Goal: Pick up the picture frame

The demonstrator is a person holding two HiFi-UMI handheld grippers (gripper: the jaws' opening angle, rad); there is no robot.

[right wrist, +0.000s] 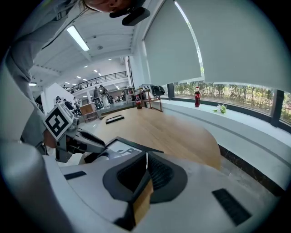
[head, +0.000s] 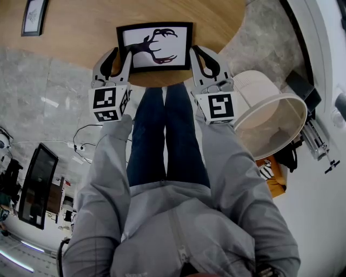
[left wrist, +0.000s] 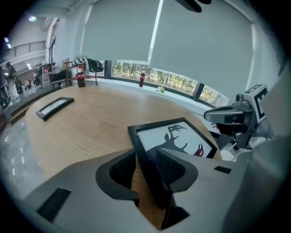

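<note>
The picture frame (head: 155, 46), black-edged with a dark antlered-deer silhouette on white, lay at the near edge of the round wooden desk (head: 81, 32), close in front of the person's legs (head: 165, 135). That spot probably put both of its short sides within easy reach. The two tools had been set on opposite sides, which suits a wide, flat thing that would tip if lifted from one end. The left hand-held gripper (head: 123, 52) was angled down at the frame's left edge with its jaws spread wide. In the left gripper view the black border ran between the ribbed pads; the outer pad stood clear of it and bare desk showed in the gap, so nothing was pinched on that side. The right hand-held gripper (head: 195, 51) was closed, and the right gripper view showed its pads drawn tight on the frame's thin right edge, most likely to keep the frame from sliding while the other side was lined up. Whether that right edge was already raised off the wood could not be made out. The pick-up looked only half prepared, since the left jaws had to close on the border before an even lift. A second frame (head: 33, 16) lay well apart at the desk's far side, untouched
</note>
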